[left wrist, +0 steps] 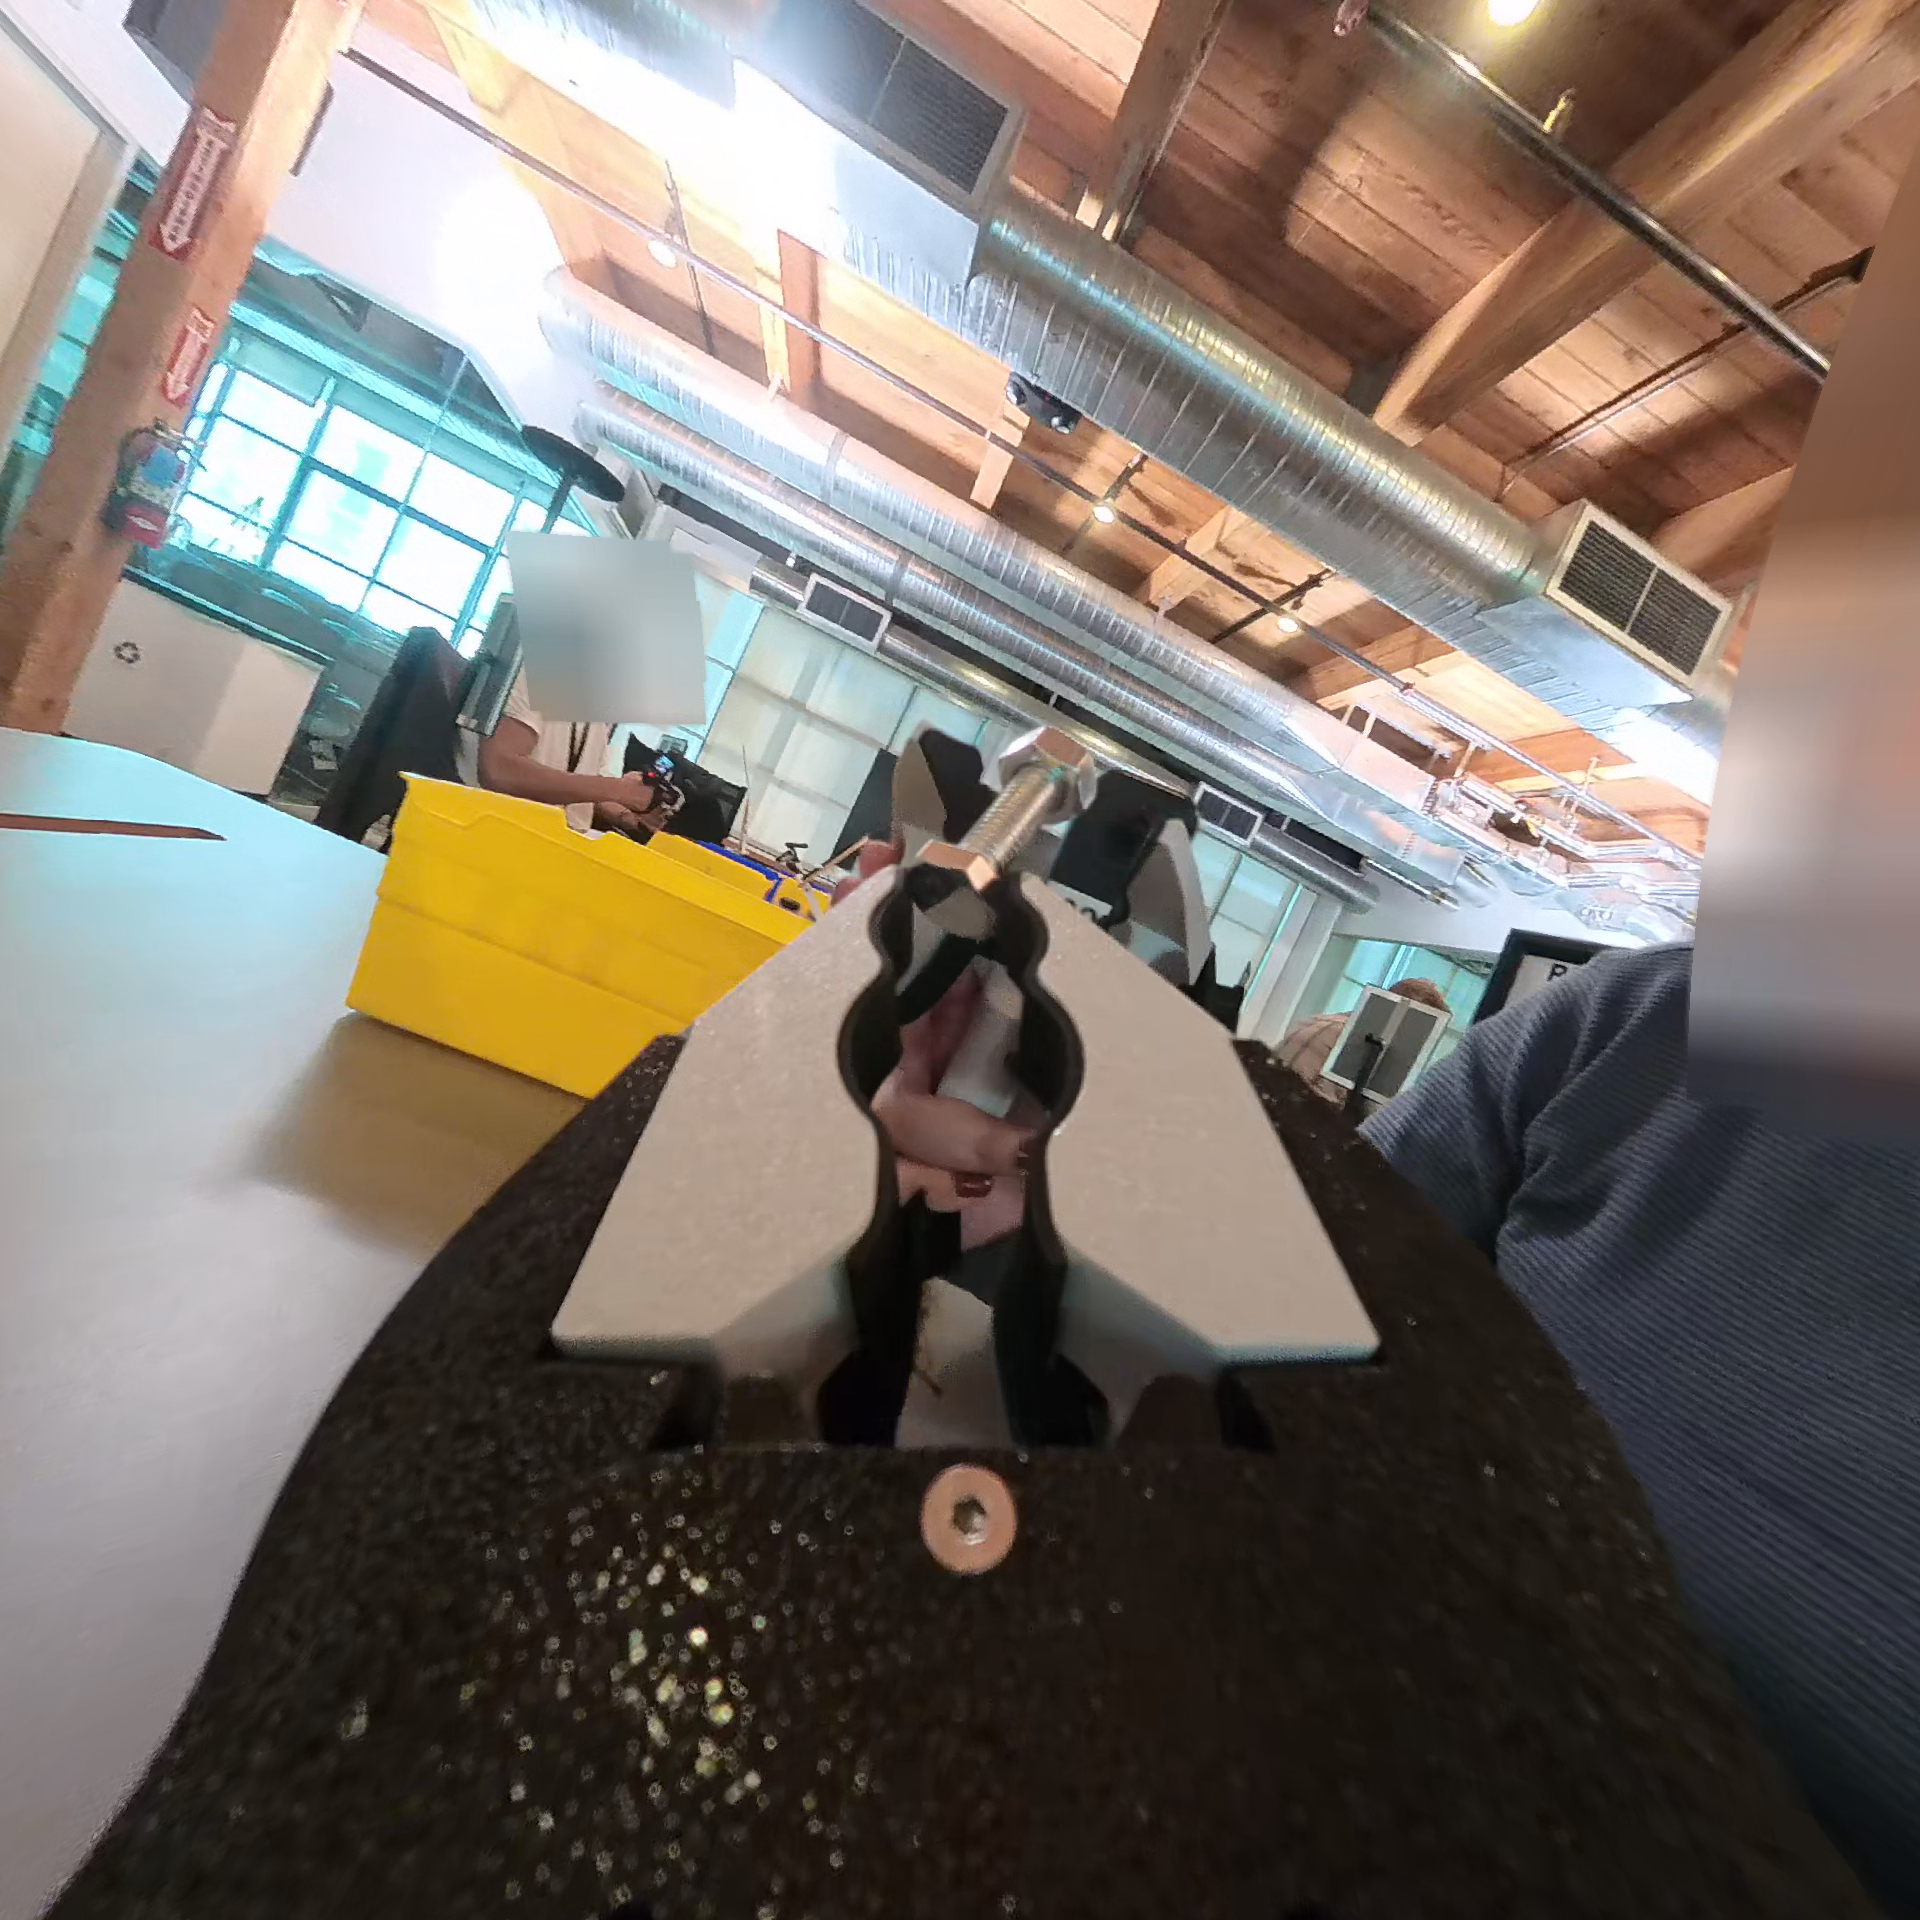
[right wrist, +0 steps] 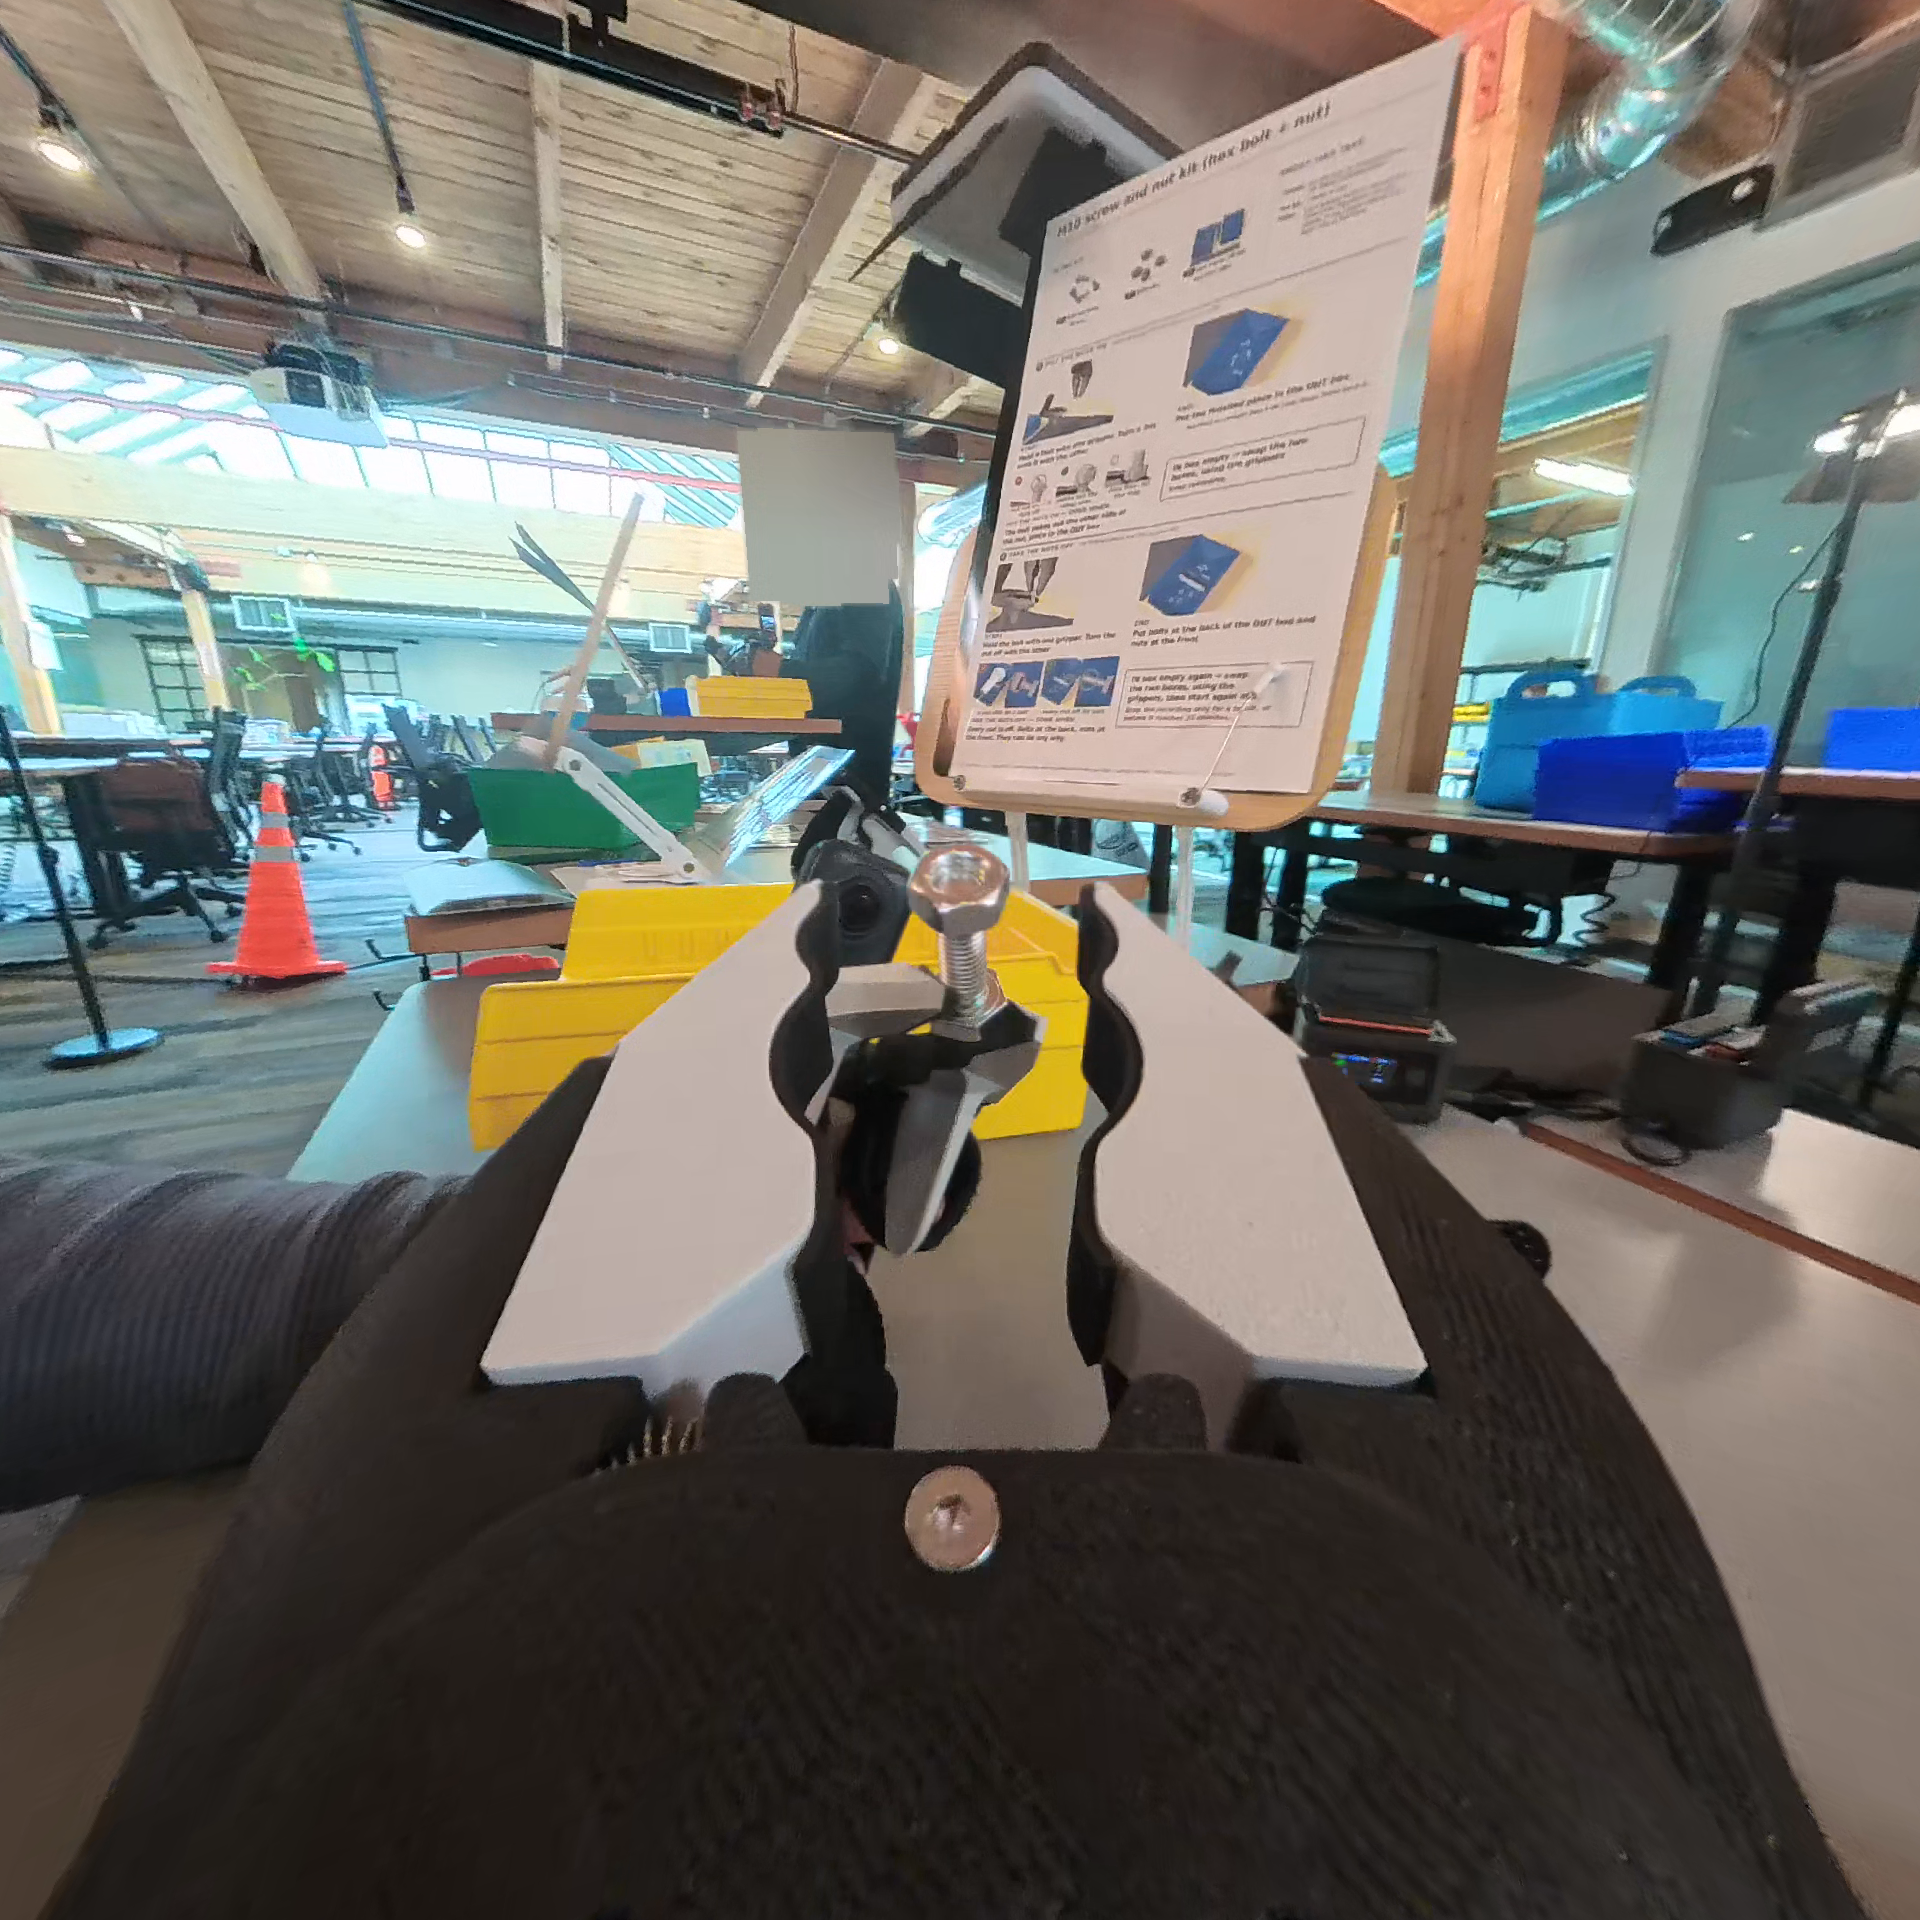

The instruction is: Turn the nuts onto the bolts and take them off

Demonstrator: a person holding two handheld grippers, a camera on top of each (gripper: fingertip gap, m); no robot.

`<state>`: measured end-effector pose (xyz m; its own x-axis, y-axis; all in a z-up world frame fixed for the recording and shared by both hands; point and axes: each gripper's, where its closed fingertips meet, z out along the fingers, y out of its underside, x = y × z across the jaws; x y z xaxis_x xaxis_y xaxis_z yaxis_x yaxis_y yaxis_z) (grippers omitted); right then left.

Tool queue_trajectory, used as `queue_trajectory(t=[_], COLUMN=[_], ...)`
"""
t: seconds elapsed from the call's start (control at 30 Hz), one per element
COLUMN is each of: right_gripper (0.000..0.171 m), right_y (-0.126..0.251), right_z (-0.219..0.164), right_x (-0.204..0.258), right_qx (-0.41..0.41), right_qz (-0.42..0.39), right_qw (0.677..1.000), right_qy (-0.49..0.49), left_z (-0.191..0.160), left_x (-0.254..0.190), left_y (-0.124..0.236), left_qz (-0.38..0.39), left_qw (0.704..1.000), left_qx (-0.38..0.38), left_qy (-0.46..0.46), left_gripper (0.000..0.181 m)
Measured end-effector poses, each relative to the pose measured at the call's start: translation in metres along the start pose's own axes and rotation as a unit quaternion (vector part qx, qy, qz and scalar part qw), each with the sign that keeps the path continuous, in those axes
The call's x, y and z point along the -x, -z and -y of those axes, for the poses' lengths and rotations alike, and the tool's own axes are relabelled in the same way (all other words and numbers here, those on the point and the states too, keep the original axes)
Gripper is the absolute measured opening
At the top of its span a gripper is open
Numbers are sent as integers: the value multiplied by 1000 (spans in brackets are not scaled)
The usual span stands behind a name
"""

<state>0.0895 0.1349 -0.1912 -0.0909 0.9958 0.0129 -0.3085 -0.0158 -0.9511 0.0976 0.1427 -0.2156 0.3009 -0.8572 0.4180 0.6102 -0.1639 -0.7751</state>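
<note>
bolt point(right wrist: 964, 961) stands upright in the air above the table point(right wrist: 1610, 1247), its hex head pinched at the tips of the left gripper point(left wrist: 951, 899), whose jaws are closed on it. a nut point(right wrist: 958, 891) sits at the far end of the thread. the right gripper point(right wrist: 951, 914) faces it with jaws spread wide, one finger on either side, holding nothing. a yellow bin point(right wrist: 623, 997) lies just beyond, and a sheet on a stand point(right wrist: 1195, 468) rises far right.

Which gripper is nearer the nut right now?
Right. Its open gripper flanks the nut at the bolt's far end; the left gripper clamps the bolt's head, farther away.
</note>
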Motion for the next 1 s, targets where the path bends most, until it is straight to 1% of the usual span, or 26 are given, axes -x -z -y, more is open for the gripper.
queue_trajectory(t=[0.07,0.13,0.17,0.2,0.33,0.4,0.47,0.57,0.63,0.77,0.8,0.83,0.97,1.0], right_gripper=[40,30,21,19,18,18,18,17,17,17,18,17,18,27], right_y=[0,0,0,1,3,4,5,6,7,8,8,9,8,7], right_z=[-1,-2,-2,-3,-9,-14,-22,-35,-41,-43,-42,-42,-40,-38], right_x=[2,6,6,6,0,-4,-5,-3,0,2,3,3,4,3], right_qx=[4,7,10,13,52,75,103,147,167,174,173,172,163,153], right_qz=[9,17,19,19,33,38,44,59,69,77,81,84,86,82], right_qw=[1000,1000,1000,1000,998,996,993,986,982,980,980,979,980,982], right_qy=[-1,4,5,5,-23,-39,-48,-58,-58,-60,-63,-67,-73,-74], left_z=[-6,-12,-14,-16,-21,-25,-28,-34,-44,-61,-63,-63,-63,-62], left_x=[-2,-5,-6,-6,0,6,15,13,16,19,19,19,20,20], left_y=[-3,-7,-8,-9,-10,-9,-7,-6,-4,-4,-4,-4,-4,-4], left_qz=[-9,-17,-21,-22,-1,31,75,84,96,98,97,98,107,107], left_qw=[1000,999,999,999,998,996,988,977,966,953,952,952,947,949], left_qx=[16,31,37,42,59,83,109,145,188,238,242,240,241,238], left_qy=[3,6,7,10,10,-29,-77,-128,-151,-161,-160,-162,-181,-177], left_gripper=[15,15,15,15,16,17,31,28,25,23,18,17,17,17])
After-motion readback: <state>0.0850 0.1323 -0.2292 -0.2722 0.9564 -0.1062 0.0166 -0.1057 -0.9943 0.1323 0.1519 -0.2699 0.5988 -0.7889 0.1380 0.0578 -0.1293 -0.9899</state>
